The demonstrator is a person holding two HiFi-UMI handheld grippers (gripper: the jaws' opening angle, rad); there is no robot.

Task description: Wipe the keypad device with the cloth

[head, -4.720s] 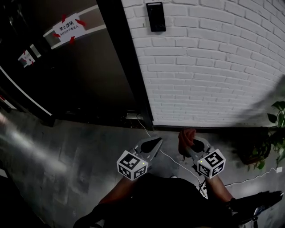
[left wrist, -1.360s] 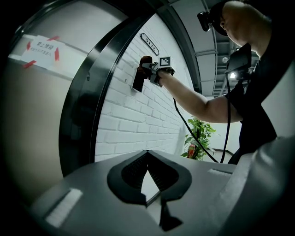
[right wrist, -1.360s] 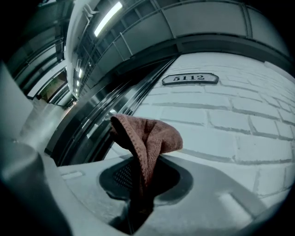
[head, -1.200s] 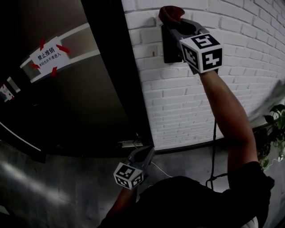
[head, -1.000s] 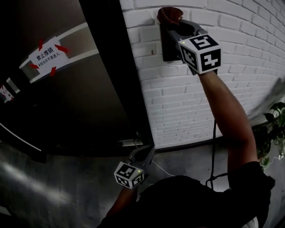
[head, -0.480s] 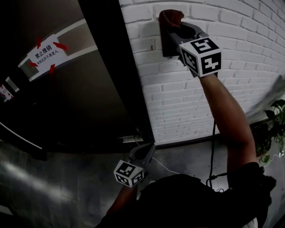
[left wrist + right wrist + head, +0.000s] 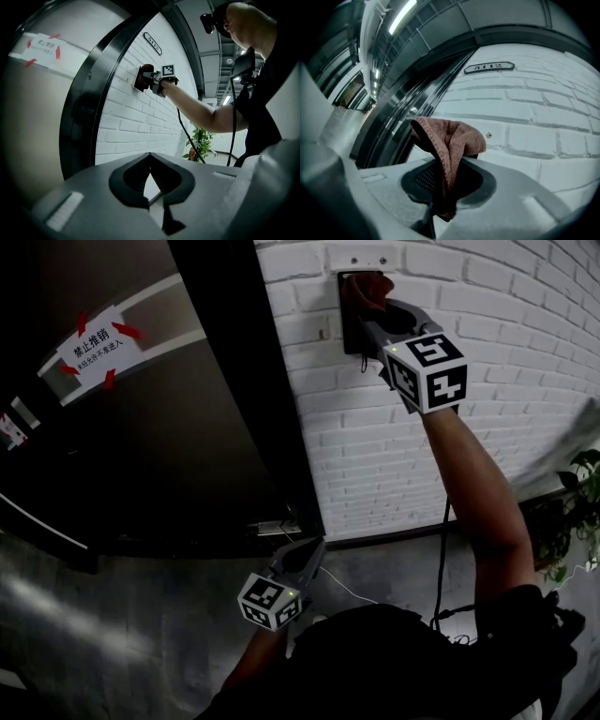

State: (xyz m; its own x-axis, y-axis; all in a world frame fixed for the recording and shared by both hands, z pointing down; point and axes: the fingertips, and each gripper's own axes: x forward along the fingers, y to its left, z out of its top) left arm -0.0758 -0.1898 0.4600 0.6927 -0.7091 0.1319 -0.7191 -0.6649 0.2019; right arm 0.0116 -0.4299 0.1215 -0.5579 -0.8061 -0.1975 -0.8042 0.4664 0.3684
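The black keypad device [image 7: 349,334] hangs on the white brick wall [image 7: 487,296]. My right gripper [image 7: 367,307] is raised to it and shut on a reddish-brown cloth [image 7: 359,292], which presses on the device's upper part. In the right gripper view the cloth [image 7: 447,136] bunches out of the jaws of the right gripper [image 7: 445,164] and hides most of the device. My left gripper [image 7: 309,554] hangs low near the floor, shut and empty. The left gripper view shows the left gripper [image 7: 150,157] with its jaws together, and the cloth [image 7: 143,75] on the wall far off.
A dark door [image 7: 169,446] with a white taped sign [image 7: 94,338] stands left of the wall. A number plate [image 7: 489,67] is above the device. A black cable [image 7: 442,549] hangs under my right arm. A potted plant [image 7: 562,512] is at the right.
Since 4.7 s ago the right gripper rose from near the floor to the keypad. Over the last second it slid the cloth down the device. The left gripper stayed low.
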